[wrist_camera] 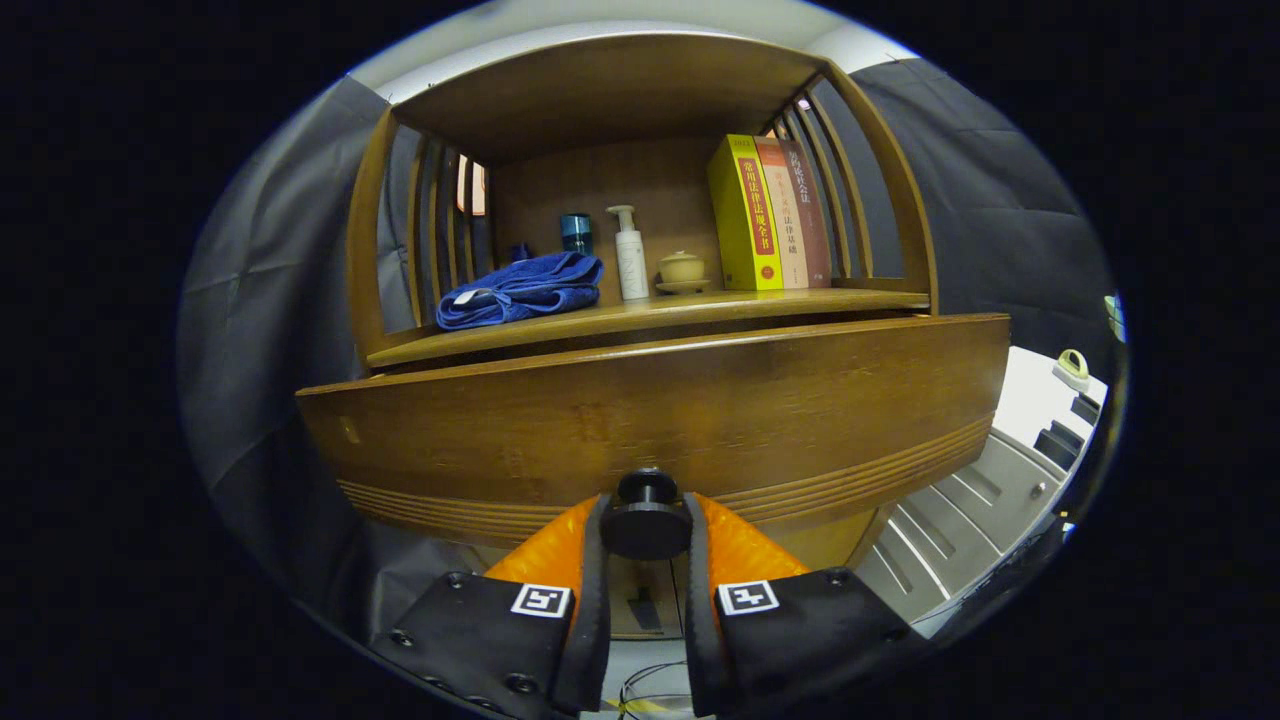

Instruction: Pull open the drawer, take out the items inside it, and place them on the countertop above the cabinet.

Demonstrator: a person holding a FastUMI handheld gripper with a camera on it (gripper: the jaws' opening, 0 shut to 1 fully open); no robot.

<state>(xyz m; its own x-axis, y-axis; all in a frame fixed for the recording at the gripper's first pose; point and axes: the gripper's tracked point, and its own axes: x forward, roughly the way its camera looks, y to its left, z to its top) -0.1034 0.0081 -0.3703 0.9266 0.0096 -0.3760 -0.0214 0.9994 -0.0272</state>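
Tongs (pixel 646 528) clamped on the drawer's black knob (pixel 646 518), wooden drawer front (pixel 650 420) just beyond.

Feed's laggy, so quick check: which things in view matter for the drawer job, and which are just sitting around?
For the job:
- drawer
- its knob, gripper shut on it
- countertop

Just sitting there:
- blue towel
- pump bottle
- small lidded pot
- books
- blue cup
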